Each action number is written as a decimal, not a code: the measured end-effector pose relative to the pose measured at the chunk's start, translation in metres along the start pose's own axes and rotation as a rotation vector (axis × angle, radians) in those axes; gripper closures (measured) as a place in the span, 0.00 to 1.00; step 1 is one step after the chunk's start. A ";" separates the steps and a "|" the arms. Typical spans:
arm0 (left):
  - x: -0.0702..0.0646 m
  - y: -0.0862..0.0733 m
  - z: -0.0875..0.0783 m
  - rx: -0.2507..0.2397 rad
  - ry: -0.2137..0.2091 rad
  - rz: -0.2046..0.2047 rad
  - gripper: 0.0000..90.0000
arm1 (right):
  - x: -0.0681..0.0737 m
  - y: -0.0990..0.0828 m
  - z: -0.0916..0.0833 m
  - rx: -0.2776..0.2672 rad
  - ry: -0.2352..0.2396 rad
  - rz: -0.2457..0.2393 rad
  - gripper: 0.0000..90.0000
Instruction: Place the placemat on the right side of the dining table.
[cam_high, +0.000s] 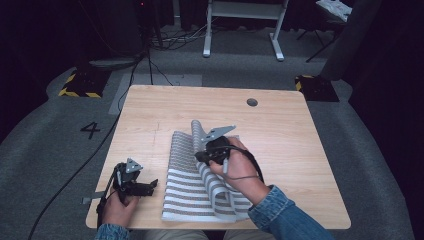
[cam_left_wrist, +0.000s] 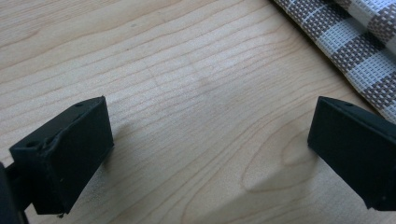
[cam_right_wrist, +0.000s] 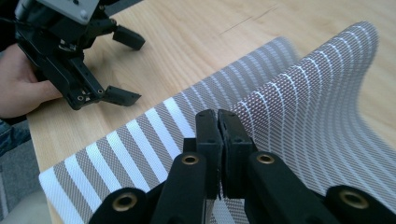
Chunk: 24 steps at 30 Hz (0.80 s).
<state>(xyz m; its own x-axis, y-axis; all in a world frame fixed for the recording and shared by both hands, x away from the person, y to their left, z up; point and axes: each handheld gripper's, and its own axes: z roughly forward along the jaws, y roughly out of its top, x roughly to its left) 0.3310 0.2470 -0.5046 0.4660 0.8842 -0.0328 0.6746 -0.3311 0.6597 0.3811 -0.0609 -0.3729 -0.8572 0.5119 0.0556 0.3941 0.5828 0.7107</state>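
Note:
A grey-and-white striped placemat (cam_high: 182, 187) lies near the front middle of the wooden table (cam_high: 280, 130). Its right part is raised off the table and curls leftward over the flat part. My right gripper (cam_high: 201, 157) is shut on the lifted edge, and in the right gripper view the jaws (cam_right_wrist: 218, 122) pinch the mat (cam_right_wrist: 303, 93). My left gripper (cam_high: 151, 186) rests open on the table left of the mat, held by a hand. Its jaws (cam_left_wrist: 210, 149) stand wide over bare wood, with the mat's corner (cam_left_wrist: 355, 42) beyond them. The right gripper view shows the left gripper (cam_right_wrist: 125, 67) too.
A round cable hole (cam_high: 252, 102) sits near the table's far right. The front edge of the table runs just below the mat. Behind the table stands a white desk frame (cam_high: 245, 25), and a black cable (cam_high: 85, 160) trails over the grey floor at the left.

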 end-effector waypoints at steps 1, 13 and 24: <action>0.000 0.000 0.000 0.003 -0.001 0.004 0.00 | -0.001 0.000 -0.008 -0.013 0.000 0.012 0.98; 0.000 0.001 0.001 0.000 0.000 -0.002 0.00 | -0.024 -0.004 -0.075 -0.095 -0.081 -0.006 0.98; 0.000 0.000 0.000 0.004 0.001 0.007 0.00 | -0.059 -0.011 -0.134 -0.152 -0.184 0.011 0.99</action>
<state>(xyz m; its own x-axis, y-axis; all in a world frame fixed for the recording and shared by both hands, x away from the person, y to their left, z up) 0.3309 0.2470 -0.5044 0.4706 0.8819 -0.0274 0.6733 -0.3388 0.6572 0.3829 -0.1818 -0.2897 -0.7729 0.6322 -0.0548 0.3367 0.4819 0.8090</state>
